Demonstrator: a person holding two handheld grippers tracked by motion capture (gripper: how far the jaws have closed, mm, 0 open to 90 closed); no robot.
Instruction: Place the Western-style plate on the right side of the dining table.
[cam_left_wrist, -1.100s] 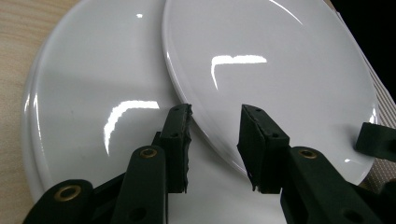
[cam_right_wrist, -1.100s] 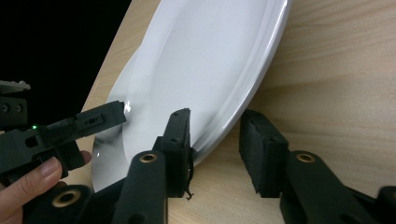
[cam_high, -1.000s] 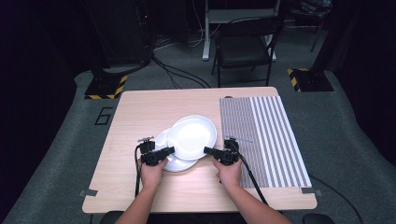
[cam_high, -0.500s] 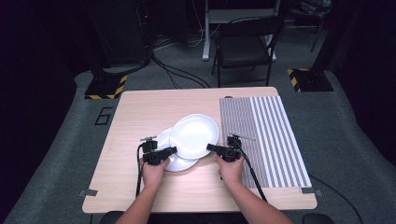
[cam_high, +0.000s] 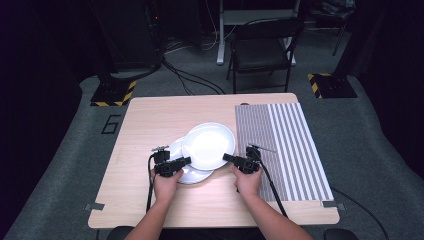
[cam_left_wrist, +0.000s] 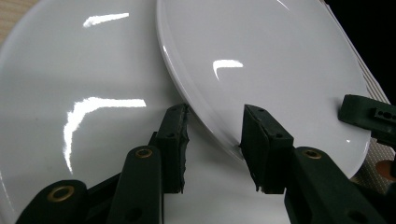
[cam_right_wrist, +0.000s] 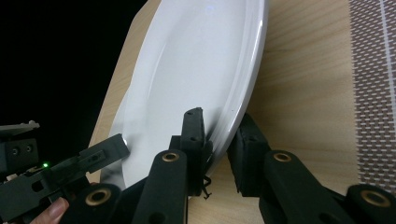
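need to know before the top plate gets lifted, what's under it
A second white plate lies under the top plate, sticking out at its near-left side. The right gripper clamps the top plate's rim. How far the lower plate runs beneath is covered.

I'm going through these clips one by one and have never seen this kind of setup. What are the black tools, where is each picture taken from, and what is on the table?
A person at a wooden table holds a handheld two-jaw claw in each hand. One picture looks down from above; the other two come from cameras riding on each claw. On the table lie a striped placemat and two white plates. The upper plate overlaps the lower plate. The right claw is closed on the upper plate's rim. The left claw sits open, its jaws either side of the same plate's opposite rim.
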